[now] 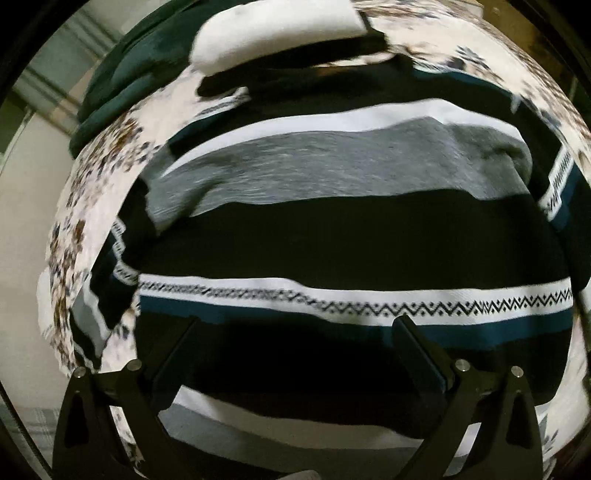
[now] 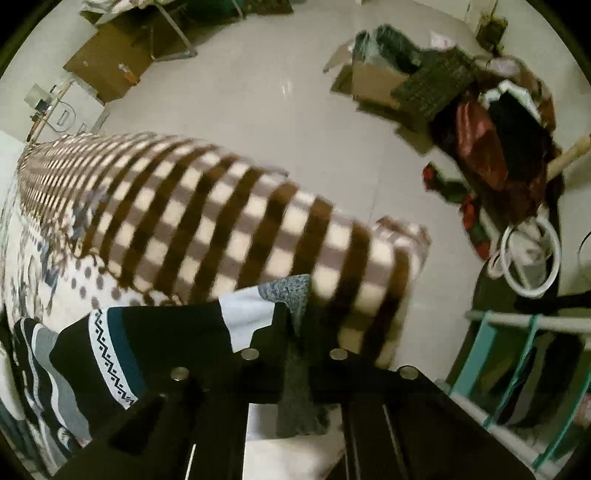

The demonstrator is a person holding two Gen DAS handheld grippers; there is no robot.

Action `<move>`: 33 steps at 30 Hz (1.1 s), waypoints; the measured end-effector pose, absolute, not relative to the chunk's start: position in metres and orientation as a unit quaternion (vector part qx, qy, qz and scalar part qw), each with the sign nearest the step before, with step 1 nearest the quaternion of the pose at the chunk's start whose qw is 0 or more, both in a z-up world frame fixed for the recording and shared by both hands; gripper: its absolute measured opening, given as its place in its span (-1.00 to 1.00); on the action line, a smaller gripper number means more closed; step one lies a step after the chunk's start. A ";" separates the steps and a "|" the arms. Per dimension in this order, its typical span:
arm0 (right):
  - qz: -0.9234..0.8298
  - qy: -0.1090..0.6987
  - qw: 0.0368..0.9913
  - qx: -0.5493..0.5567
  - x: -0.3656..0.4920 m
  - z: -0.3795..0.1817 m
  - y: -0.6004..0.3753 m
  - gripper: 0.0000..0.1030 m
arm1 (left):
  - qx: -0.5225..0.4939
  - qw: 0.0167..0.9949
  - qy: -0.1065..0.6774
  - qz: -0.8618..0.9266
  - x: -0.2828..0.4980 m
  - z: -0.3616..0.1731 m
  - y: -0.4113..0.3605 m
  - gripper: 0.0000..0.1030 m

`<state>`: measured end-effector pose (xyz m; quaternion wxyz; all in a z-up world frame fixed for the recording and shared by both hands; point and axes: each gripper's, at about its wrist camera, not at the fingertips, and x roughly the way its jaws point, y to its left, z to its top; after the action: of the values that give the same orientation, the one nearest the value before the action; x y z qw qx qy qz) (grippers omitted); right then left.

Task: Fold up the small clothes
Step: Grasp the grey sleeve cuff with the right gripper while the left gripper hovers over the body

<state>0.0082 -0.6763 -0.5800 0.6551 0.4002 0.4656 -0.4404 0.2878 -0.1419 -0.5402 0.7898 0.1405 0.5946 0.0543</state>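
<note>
A striped sweater (image 1: 332, 229) with black, grey, white and teal bands and a zigzag trim lies spread on a floral bedsheet (image 1: 107, 173). My left gripper (image 1: 299, 328) is open and empty, with its fingers over the sweater's black lower part. In the right wrist view my right gripper (image 2: 295, 321) is shut on the sweater (image 2: 155, 339), pinching its grey and white edge (image 2: 288, 291) between the jaws.
A white folded cloth (image 1: 273, 33) and a dark green garment (image 1: 147, 51) lie beyond the sweater. A brown checked blanket (image 2: 221, 221) covers the bed edge. On the floor are a cardboard box (image 2: 376, 81), a heap of clothes (image 2: 495, 125) and a teal rack (image 2: 524, 369).
</note>
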 end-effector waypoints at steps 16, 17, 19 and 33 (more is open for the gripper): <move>-0.365 0.353 0.533 0.676 -0.062 -0.612 -0.635 0.20 | 0.126 0.781 0.610 0.046 0.284 -0.551 -0.131 1.00; -0.365 0.341 0.523 0.690 -0.062 -0.622 -0.628 0.20 | 0.122 0.779 0.613 0.048 0.283 -0.553 -0.129 1.00; -0.372 0.304 0.515 0.710 -0.064 -0.642 -0.624 0.21 | 0.114 0.779 0.615 0.050 0.283 -0.555 -0.124 1.00; -0.483 0.239 0.571 0.620 -0.028 -0.573 -0.639 -0.86 | 0.065 0.783 0.613 0.082 0.292 -0.549 -0.059 1.00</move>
<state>-0.0283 -0.6387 -0.5729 0.5708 0.6200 0.2387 -0.4826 0.2921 -0.0595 -0.5492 0.7831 0.0647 0.6130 0.0820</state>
